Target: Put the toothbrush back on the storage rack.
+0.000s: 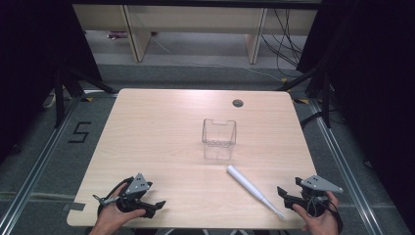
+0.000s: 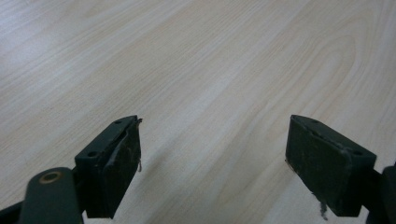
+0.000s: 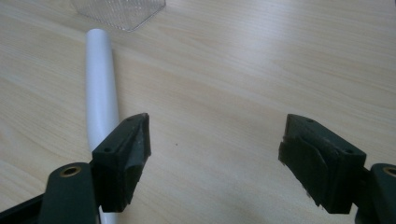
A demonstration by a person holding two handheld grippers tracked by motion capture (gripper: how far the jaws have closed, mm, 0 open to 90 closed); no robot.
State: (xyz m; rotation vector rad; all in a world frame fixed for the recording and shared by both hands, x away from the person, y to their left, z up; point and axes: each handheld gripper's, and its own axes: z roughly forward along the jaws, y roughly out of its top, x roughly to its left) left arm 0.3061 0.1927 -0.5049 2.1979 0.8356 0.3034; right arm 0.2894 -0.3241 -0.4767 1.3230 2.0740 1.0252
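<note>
Even overhead light; soft shadows; dark surroundings; close views slightly blurred

A light wooden table [image 1: 161,127] carries a clear plastic container [image 1: 219,133] near its centre and a white toothbrush [image 1: 253,190] lying slantwise toward the near right corner.

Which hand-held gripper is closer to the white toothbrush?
Right. The right hand-held gripper sits just beside the toothbrush near its thin end, jaws open. The left hand-held gripper is farther off across the table, also open.
</note>
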